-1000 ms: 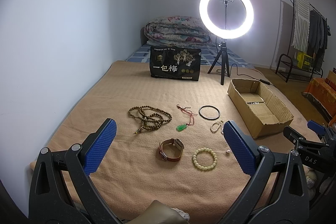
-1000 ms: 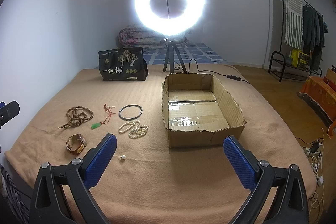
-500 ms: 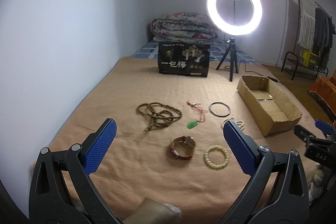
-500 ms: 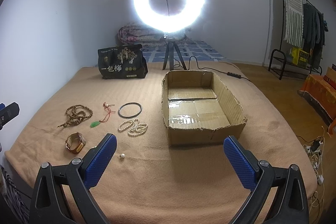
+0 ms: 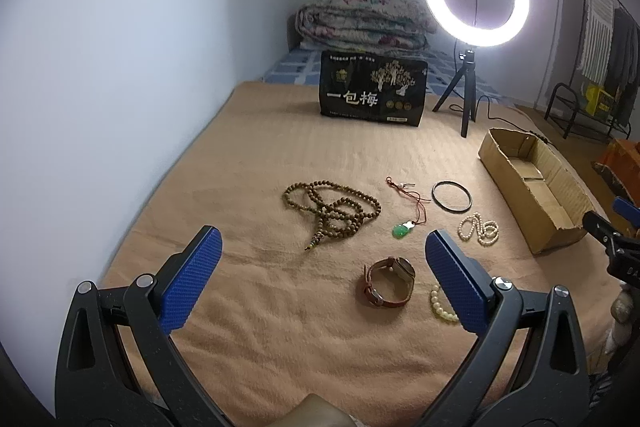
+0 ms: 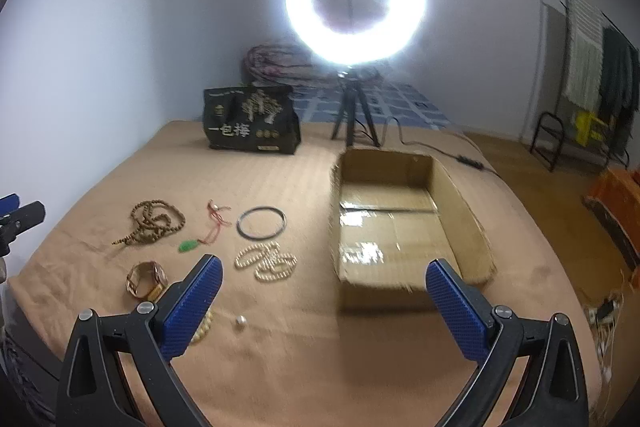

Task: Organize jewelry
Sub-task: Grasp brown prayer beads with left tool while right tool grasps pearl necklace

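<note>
Behind the wide left claw (image 5: 323, 281) — pale bead bracelet (image 5: 440, 305) half hidden; right claw (image 6: 324, 305) wide too.

Right gripper (image 6: 322, 289) jaws apart above blanket (image 6: 304, 359).

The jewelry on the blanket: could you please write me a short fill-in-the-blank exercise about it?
1. The pendant on the red cord is ____ in colour.
2. The cardboard box holds ____ pieces of jewelry.
3. The watch has a ____ strap.
4. Both the left gripper and the right gripper are ____ and hold nothing.

Missing words: green; no; brown; open
</note>
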Tool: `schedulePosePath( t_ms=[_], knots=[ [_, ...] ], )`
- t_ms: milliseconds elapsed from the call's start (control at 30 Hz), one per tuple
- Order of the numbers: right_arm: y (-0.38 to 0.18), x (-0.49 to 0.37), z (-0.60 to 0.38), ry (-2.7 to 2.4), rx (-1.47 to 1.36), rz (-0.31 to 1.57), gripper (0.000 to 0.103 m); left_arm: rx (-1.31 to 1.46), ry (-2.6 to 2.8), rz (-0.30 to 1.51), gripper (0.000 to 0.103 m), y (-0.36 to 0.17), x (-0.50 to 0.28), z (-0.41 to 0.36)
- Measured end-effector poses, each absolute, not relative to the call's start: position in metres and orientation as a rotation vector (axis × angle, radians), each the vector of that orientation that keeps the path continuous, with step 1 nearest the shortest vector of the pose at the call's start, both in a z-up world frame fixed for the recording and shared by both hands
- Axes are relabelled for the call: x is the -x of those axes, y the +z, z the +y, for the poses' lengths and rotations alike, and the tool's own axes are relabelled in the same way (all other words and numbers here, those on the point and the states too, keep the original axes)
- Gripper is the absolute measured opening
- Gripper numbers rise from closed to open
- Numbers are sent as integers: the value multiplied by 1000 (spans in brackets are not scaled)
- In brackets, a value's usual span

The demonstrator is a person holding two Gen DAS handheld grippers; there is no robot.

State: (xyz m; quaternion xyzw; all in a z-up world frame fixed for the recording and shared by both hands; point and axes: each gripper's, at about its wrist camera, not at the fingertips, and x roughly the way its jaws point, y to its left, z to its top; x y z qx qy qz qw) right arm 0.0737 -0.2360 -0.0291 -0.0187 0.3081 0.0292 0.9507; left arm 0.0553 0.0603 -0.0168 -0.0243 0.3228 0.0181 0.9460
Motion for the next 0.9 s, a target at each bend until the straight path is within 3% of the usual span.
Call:
schedulePosePath(
  t_ms=[367, 433, 900],
  knots=[
    [-42, -133, -212, 160, 51, 698, 103, 125, 10, 720, 103, -16, -120, 84],
    [-49, -144, -206, 196, 54, 733, 103, 134, 2, 745, 98, -22, -133, 85],
    [-101, -195, -184, 348, -49, 997, 90, 282, -17, 949, 90, -80, -203, 103]
  ],
)
